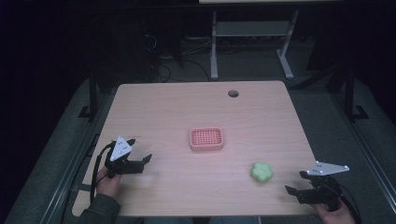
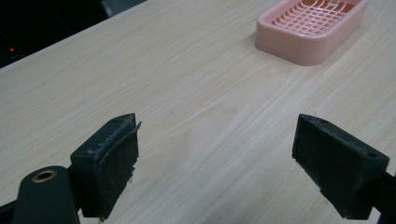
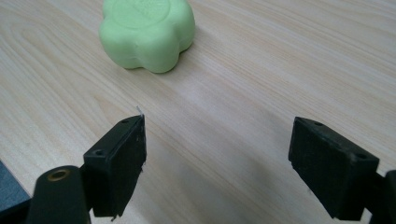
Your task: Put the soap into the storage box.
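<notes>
We read no legible writing; the green soap (image 3: 147, 32) bears a blurred embossed mark, seen in the right gripper view. It lies near the spread, empty right gripper (image 3: 217, 163). The left gripper (image 2: 217, 163), likewise spread, faces the pink soap dish (image 2: 310, 28).

Green soap (image 1: 262, 171); pink dish (image 1: 207, 139) (grid pattern); pale wood-grain table (image 1: 177, 102).

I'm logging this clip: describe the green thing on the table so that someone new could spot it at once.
Start at the wooden table and go to its near right part, ahead of the right gripper, whose jaws stand open. There lies a pale green soap with a lobed, flower-like outline. It lies apart from the pink soap dish at the middle, which is rectangular and has a grid floor.
</notes>
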Available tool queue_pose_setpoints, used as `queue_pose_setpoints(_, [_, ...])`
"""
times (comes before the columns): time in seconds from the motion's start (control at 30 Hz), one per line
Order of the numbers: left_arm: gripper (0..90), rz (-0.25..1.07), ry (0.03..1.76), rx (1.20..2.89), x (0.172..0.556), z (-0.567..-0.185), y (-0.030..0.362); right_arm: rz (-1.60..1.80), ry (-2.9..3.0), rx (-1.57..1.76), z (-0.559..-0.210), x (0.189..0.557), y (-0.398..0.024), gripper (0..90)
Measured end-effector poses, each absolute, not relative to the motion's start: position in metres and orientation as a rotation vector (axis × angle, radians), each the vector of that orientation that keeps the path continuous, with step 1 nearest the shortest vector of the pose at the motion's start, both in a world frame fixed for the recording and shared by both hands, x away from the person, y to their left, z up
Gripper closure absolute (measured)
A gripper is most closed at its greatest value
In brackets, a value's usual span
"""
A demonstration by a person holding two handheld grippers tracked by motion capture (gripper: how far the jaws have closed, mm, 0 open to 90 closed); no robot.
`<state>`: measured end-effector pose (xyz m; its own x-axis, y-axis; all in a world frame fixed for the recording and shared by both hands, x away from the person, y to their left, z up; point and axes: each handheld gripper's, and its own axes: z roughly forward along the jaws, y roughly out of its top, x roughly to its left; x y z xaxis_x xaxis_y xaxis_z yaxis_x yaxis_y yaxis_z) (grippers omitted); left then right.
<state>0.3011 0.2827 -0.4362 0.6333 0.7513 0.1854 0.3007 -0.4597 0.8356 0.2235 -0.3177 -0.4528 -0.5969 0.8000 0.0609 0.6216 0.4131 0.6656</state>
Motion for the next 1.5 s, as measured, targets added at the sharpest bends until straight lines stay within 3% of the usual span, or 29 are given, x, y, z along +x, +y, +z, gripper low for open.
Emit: queue_pose_setpoints(1.5, [14.1,0.715,0.814,2.032,0.297,-0.434,0.285,0.719,2.660,1.084,-0.411,0.267,-0.257,14.5])
